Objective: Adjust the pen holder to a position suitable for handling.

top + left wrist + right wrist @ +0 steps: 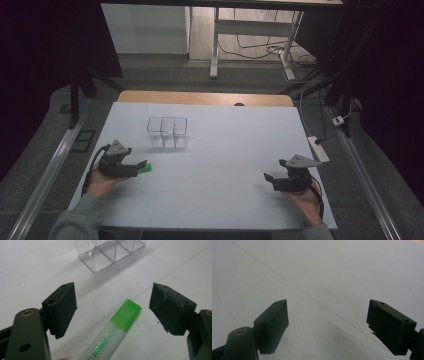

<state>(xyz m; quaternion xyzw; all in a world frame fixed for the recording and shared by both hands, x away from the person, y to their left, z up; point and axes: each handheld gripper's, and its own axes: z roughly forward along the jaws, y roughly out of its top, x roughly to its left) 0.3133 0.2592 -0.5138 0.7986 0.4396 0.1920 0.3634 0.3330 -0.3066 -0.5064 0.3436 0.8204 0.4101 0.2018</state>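
A highlighter pen with a green cap [126, 313] and a clear barrel lies on the white sheet; its green cap [145, 168] also shows at the left of the high view. My left gripper [136, 170] [113, 291] is open, its jaws wide apart on either side of the pen and not touching it. A clear plastic organizer [167, 131] [110, 252] with three compartments stands upright and empty just beyond. My right gripper [271, 182] [328, 303] is open over bare sheet at the right, with nothing between its fingers.
The white sheet [225, 150] covers a wooden table [205, 97]. A white power strip [318, 148] lies at the sheet's right edge, with cables beyond it. Metal desk legs [215, 45] stand on the floor behind the table.
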